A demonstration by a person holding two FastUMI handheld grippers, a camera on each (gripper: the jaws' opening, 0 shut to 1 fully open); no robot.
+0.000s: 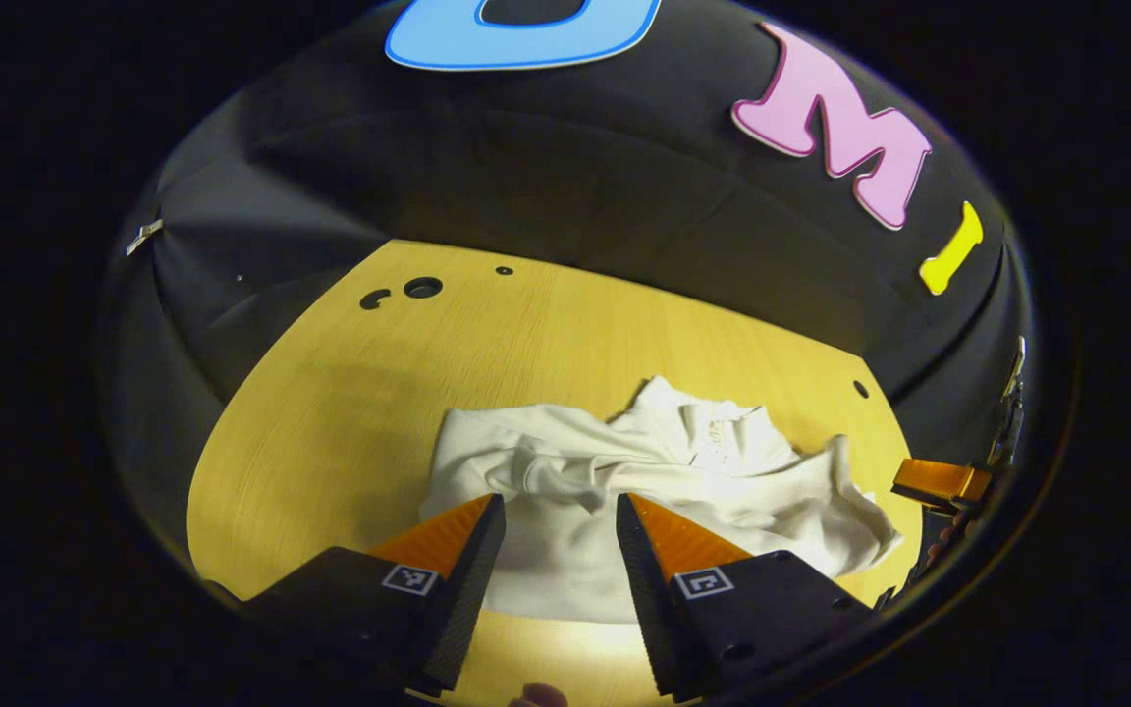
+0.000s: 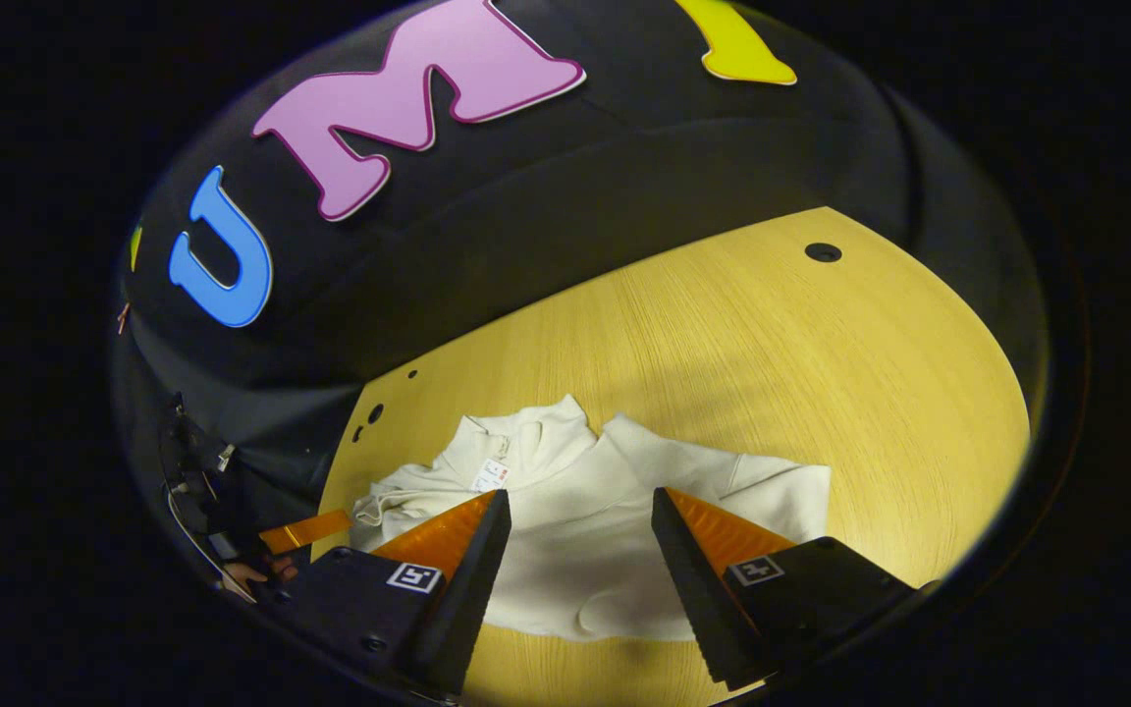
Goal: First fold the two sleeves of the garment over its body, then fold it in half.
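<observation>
A cream-white garment [image 1: 654, 491] with a high collar lies on the yellow wooden table [image 1: 350, 412]. In the left gripper view its nearer sleeve is bunched in folds across the body. My left gripper [image 1: 559, 511] hovers open over the garment's near part, nothing between its fingers. In the right gripper view the same garment [image 2: 575, 511] lies with collar and tag [image 2: 490, 475] at the far side and one sleeve [image 2: 772, 481] lying flat to the right. My right gripper [image 2: 580, 506] is open above the body, holding nothing. The right gripper [image 1: 941, 481] shows at the left gripper view's right edge.
The black cloth wall stands behind the table. Small round holes [image 1: 422, 287] pierce the tabletop near its far edge, and another hole [image 2: 823, 252] shows in the right gripper view. A hand [image 2: 251, 572] holds the left gripper [image 2: 305, 530] at that view's left edge.
</observation>
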